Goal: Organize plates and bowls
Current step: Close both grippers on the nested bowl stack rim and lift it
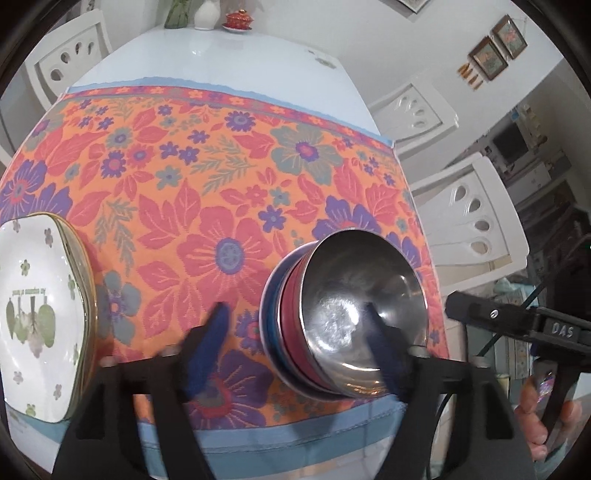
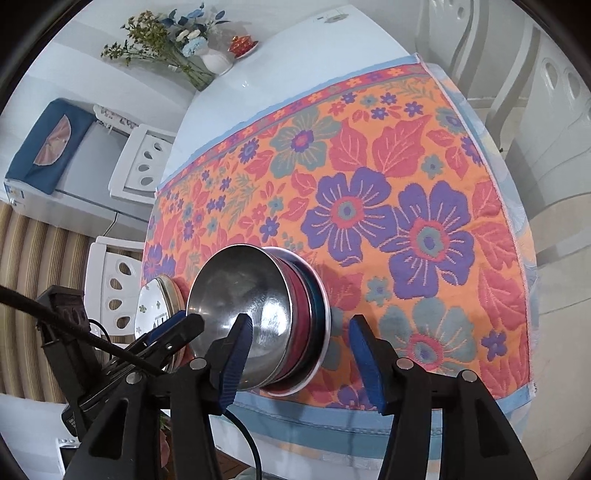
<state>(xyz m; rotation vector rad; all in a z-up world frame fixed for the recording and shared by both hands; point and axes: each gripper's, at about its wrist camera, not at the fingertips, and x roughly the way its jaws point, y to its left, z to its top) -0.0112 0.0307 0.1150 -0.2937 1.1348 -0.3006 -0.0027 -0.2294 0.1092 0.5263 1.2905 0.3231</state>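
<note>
A steel bowl (image 1: 354, 314) (image 2: 240, 295) sits nested on top of a red bowl (image 2: 299, 310) and a blue bowl (image 2: 318, 306), near the front edge of the flowered tablecloth (image 1: 221, 184). My left gripper (image 1: 295, 343) is open: one blue finger stands inside the steel bowl, the other out over the cloth, clear of the stack. My right gripper (image 2: 301, 358) is open too, straddling the stack's other side with one finger in front of the bowl's inside and the other apart from the outer rim. A stack of white flower-printed plates (image 1: 37, 317) (image 2: 155, 306) lies to the left.
The cloth's blue hem and the table edge (image 1: 295, 435) run just below the bowls. White chairs (image 1: 469, 229) (image 2: 114, 284) stand round the table. A vase of flowers (image 2: 214, 61) and a red lidded dish (image 1: 238, 18) sit at the far end. A hand (image 1: 535, 417) holds the right gripper's handle.
</note>
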